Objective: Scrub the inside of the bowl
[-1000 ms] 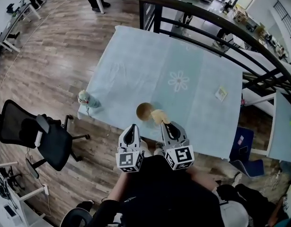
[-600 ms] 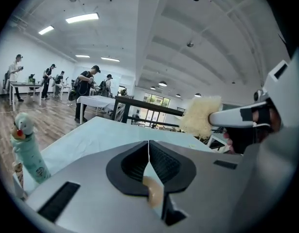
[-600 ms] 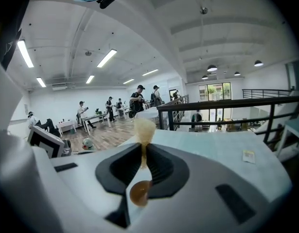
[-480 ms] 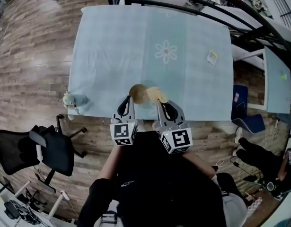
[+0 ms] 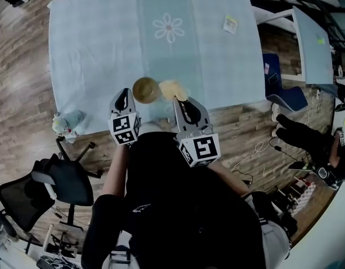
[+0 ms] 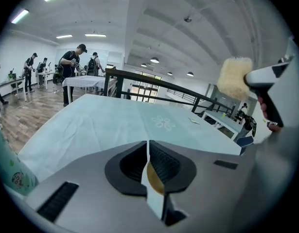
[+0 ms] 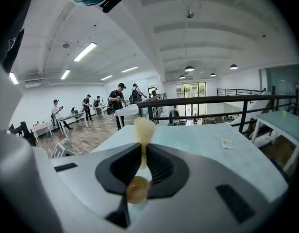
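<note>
The left gripper [image 6: 148,152] has its jaws drawn almost together on the thin rim of the bowl [image 5: 145,89], whose tan edge shows between the pads. The right gripper [image 7: 142,154] is clamped on a yellow sponge [image 7: 144,128], squeezed thin between its jaws, with a puffed end sticking out past the tips.

In the head view the two grippers sit side by side in front of the person's body, left and right tips pointing away. The bowl is just right of the left tips and the sponge just beyond the right tips, so bowl and sponge lie next to each other, touching or nearly so. The sponge is beside the bowl, not inside it.

Both are at the near edge of the table [image 5: 93,49]; I cannot tell whether the bowl rests on it. The table wears a pale blue cloth with a flower print [image 5: 168,27], and a small card [image 5: 231,23] lies near its far right. A chair [image 5: 54,184] stands on the wood floor to the left.
</note>
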Demonstrator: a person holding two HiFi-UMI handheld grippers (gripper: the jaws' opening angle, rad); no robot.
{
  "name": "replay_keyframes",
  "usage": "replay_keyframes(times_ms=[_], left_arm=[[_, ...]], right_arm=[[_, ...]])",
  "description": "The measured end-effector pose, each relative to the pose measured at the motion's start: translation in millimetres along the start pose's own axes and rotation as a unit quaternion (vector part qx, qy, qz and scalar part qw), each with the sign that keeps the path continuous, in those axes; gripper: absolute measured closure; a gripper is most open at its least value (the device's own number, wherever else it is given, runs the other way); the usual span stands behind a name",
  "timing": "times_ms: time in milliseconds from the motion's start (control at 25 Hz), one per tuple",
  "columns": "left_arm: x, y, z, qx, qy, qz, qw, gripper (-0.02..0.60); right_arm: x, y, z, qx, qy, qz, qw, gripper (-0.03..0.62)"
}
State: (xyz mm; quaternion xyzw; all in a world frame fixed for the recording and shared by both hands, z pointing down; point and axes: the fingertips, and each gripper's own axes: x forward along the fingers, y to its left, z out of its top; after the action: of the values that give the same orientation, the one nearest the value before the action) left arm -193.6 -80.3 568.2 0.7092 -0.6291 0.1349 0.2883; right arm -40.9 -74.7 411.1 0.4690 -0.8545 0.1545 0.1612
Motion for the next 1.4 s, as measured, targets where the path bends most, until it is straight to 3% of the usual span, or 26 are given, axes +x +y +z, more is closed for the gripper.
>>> replay_keyframes(times_ms=[200,360,400,480,600,880,1000,1080,1240,1400], left_arm=[[19.9,3.7,-21.5,0.002,0.049,-0.031,0.9983,0.563],[31.9,8.7,-41.8,-0.037,0.085,-0.046,0.9946,0.561],[34.1,9.4,-46.4,-0.047,0.094,-0.049,0.9933,0.553],[38.0,7.8,-56.2,-0.063,0.113,-0.057,0.99,0.477],[44.3,3.0,-68.0,-0.08,0.135,-0.066,0.9854,0.468],[54.3,-1.5,-78.0,-0.095,0.156,-0.053,0.9817,0.469],[55.9,-1.4,-81.2,-0.097,0.166,-0.044,0.9803,0.548],[55.2,-5.2,-80.1,-0.104,0.169,-0.049,0.9789,0.554],[48.7,-13.1,-68.3,-0.096,0.16,-0.055,0.9808,0.555],[34.8,-27.3,-42.7,-0.126,0.145,-0.076,0.9785,0.555]], right_arm=[[2.4,-1.9,-4.0,0.01,0.008,-0.015,1.0,0.556],[5.3,2.3,-9.7,0.008,0.021,-0.017,1.0,0.556],[5.5,2.6,-11.1,0.007,0.024,-0.018,1.0,0.556],[4.5,1.0,-12.8,0.006,0.031,-0.022,0.999,0.556],[2.4,-4.0,-16.8,0.014,0.04,-0.03,0.999,0.556],[12.6,1.2,-20.3,0.011,0.045,-0.008,0.999,0.556],[17.3,5.4,-21.4,0.003,0.046,0.001,0.999,0.556],[16.6,6.3,-21.5,-0.004,0.045,0.003,0.999,0.556],[15.8,3.4,-22.0,-0.009,0.044,0.007,0.999,0.556],[15.9,1.5,-24.7,-0.003,0.048,0.014,0.999,0.556]])
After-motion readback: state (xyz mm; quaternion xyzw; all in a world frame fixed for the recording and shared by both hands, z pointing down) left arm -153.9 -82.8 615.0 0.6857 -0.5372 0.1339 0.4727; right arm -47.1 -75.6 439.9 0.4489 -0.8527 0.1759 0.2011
